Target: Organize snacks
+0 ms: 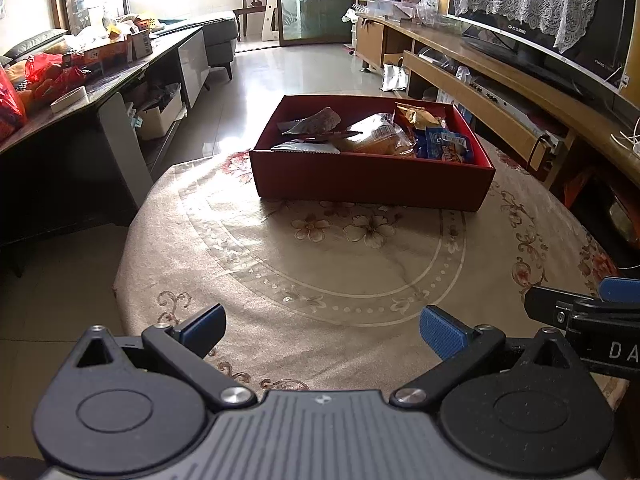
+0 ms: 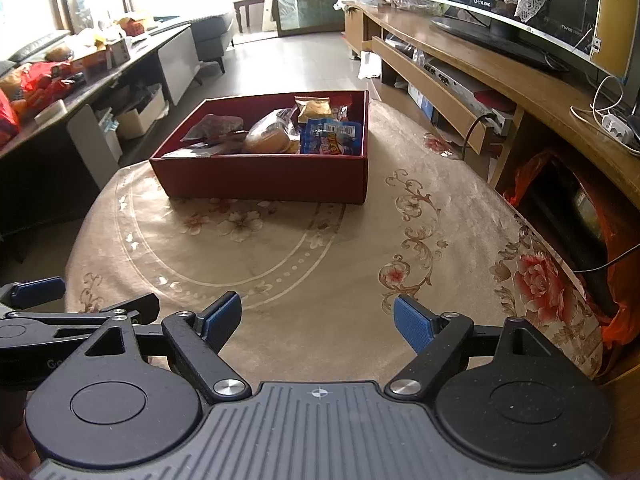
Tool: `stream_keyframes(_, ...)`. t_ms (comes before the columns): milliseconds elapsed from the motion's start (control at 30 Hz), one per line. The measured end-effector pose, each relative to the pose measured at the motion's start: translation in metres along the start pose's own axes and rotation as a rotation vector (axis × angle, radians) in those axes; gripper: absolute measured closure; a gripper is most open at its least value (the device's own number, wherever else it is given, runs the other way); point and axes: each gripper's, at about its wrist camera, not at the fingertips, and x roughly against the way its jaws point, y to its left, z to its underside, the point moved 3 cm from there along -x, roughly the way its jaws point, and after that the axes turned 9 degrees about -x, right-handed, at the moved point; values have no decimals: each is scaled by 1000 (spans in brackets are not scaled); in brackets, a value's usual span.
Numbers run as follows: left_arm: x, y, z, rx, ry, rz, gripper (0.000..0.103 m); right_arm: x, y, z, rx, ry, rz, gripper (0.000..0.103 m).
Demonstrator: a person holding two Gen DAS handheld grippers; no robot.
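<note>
A red cardboard box (image 1: 372, 182) stands on the far half of a round table with a beige flowered cloth (image 1: 320, 264); it also shows in the right wrist view (image 2: 264, 178). Inside lie several snack packs: a blue packet (image 1: 446, 146) (image 2: 330, 136), a wrapped bun (image 1: 378, 136) (image 2: 268, 136), a yellow packet (image 2: 314, 108) and a grey wrapper (image 1: 316, 122). My left gripper (image 1: 322, 326) is open and empty, low over the table's near edge. My right gripper (image 2: 318, 318) is open and empty beside it, to the right. Both are well short of the box.
A dark cluttered side table (image 1: 92, 76) stands at the left with red bags on it. A wooden TV cabinet (image 2: 500, 76) with a television (image 2: 532, 4) runs along the right. An orange bag (image 2: 616, 316) lies by the table's right edge. Tiled floor lies beyond.
</note>
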Motion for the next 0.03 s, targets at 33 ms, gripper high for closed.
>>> stream_keyframes(33, 0, 0, 0, 0, -1, 0, 0, 0, 0, 0, -1, 0, 0, 15)
